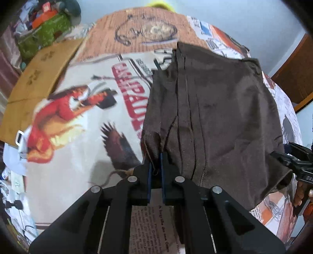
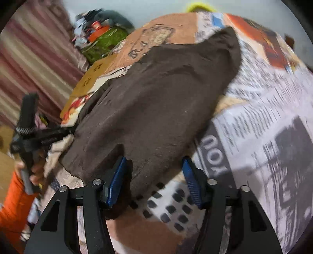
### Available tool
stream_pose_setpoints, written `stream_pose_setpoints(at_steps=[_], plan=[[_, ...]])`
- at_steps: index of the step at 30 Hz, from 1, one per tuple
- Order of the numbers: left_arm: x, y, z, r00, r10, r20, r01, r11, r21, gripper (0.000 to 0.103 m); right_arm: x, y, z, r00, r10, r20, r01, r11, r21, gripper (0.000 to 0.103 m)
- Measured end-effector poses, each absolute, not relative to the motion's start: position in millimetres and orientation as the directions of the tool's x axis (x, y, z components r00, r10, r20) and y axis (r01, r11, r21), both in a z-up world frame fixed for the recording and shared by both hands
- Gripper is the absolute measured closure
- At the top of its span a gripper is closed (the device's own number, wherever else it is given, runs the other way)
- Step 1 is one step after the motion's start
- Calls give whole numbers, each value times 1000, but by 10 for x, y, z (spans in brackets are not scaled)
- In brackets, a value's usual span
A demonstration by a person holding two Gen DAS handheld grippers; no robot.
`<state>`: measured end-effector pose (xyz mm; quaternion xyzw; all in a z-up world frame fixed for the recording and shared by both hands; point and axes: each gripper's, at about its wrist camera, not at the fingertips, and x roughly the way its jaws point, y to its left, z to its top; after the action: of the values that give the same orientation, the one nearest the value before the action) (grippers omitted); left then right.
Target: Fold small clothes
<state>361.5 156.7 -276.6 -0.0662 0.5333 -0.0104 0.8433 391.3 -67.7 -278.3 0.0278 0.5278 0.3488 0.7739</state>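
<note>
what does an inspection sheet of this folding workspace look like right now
surface: table covered in printed newspapers
job's things: brown cloth spread over the papers, one edge lifted
clutter: cardboard sheet at the side; green bag with boxes beyond it
grippers: left gripper shut on the cloth's edge; right gripper open, cloth between its pads, not pinched
cables: dark cable below the table's edge
surroundings: striped curtain, pale wall, wooden door
</note>
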Motion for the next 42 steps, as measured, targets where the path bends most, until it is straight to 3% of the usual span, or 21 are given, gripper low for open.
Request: stream_pose_setpoints(at_steps=[4,10,17,19,21,24,25,26,28,35,36,37,38,40,42], plan=[[3614,1646,-2677,459,-61,-886,-69,992,-104,88,3924,-608,-2801,174,569,-804,-559,729,395,93],[3702,1796,-2723,435,-100,-895,-123,978,-169,86,3876,-698,-2724,202,516,-832,-597,739,313,99],[3595,1558,-2653,439,-91,-894,-60,990,-130,85,3892,-1107,-2812,275,373,-886,-555,814,171,101],[3551,1481,-2611,442,-92,-892,-39,992,-122,80,3924,-1272,-2829,270,367,-890,-526,830,183,101],[3505,1426,-2557,453,-88,-887,-26,993,-112,66,3934,-1388,-2798,255,391,-885,-494,839,228,100],[3448,1397,-2486,476,-70,-877,-30,995,-96,60,3917,-1487,-2715,231,481,-846,-431,830,354,96],[3433,1406,-2472,479,-67,-875,-36,995,-96,60,3914,-1493,-2696,222,504,-834,-413,824,388,84],[3427,1410,-2465,479,-67,-875,-41,994,-98,59,3909,-1490,-2684,218,524,-823,-401,817,414,63],[3402,1430,-2463,476,-67,-877,-53,993,-105,58,3901,-1440,-2653,230,577,-784,-392,792,468,43],[3297,1451,-2516,460,-56,-886,-65,993,-97,57,3997,-975,-2925,205,583,-786,-370,790,489,43],[3285,1454,-2523,458,-56,-887,-65,993,-96,57,3984,-923,-2909,222,570,-791,-389,795,464,44],[3272,1453,-2537,455,-55,-889,-65,993,-94,57,3975,-898,-2894,230,558,-798,-406,800,442,53],[3264,1452,-2550,452,-53,-891,-64,994,-92,57,3975,-860,-2881,241,537,-808,-420,808,412,71],[3252,1442,-2576,445,-54,-894,-62,994,-91,57,4013,-843,-2883,238,516,-823,-444,811,380,95],[3245,1431,-2586,441,-64,-895,-62,993,-101,57,4029,-897,-2857,230,521,-822,-467,800,376,96]])
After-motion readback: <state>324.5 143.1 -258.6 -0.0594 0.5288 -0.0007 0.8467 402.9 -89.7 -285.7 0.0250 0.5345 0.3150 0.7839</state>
